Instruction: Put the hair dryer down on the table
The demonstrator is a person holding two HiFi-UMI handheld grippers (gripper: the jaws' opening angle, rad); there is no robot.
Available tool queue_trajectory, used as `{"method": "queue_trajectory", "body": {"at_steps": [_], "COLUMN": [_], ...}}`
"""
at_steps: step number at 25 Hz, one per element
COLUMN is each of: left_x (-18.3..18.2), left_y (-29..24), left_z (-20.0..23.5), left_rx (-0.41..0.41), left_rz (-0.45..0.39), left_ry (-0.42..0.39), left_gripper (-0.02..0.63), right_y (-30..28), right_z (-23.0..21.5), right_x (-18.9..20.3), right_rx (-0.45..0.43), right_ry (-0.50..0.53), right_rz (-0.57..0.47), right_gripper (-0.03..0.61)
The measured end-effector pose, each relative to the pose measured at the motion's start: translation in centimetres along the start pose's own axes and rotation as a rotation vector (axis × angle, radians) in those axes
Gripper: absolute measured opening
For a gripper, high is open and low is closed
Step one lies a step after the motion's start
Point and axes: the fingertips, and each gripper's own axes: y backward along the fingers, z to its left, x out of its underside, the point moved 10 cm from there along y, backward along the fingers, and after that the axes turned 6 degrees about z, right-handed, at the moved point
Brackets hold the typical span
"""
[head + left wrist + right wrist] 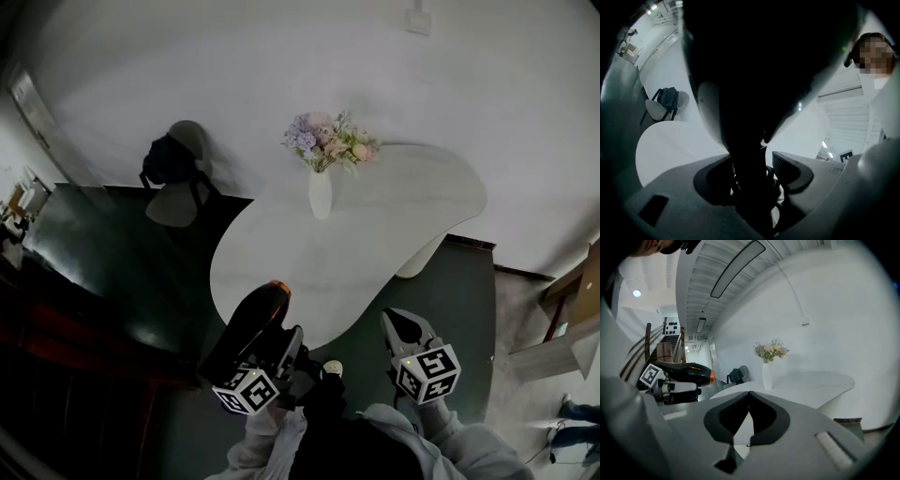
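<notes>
At the curved white tabletop's point(375, 234) edge, my left gripper point(281, 354) clamps the glossy black hair dryer point(251, 323). My right gripper point(405, 330) is clenched, empty.

Black hair dryer point(248, 328) with an orange ring at its nozzle, up off the table point(375, 234), its handle clamped in the left tool point(284, 349). The barrel tilts forward, nozzle end over the near left edge of the white, curvy-edged table.

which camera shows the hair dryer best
The head view: the hair dryer, black with an orange nozzle ring, shows clearly in the left gripper. The right gripper view has it small, side-on; the left gripper view only a dark close-up silhouette.
</notes>
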Motion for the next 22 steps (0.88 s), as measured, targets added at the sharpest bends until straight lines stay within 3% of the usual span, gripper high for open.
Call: {"method": "queue_trajectory", "body": {"at_steps": [12, 22], "left_x": [-5.1, -6.6], "left_y": [-7.5, -14.7], "left_z": [7.0, 12.3], "left_rx": [0.026, 0.056], "left_rz": [0.034, 0.165], "left_ry": [0.038, 0.296], "left_gripper": [0.252, 0.252], "right_y": [-10.7, -14.9], "right_z": [-3.3, -5.5], "right_x": [-4.2, -4.3], "right_rx": [-0.018, -0.042], "right_ry": [0.010, 0.015], "right_rz": [0.001, 0.127], "right_gripper": [0.011, 0.011]}}
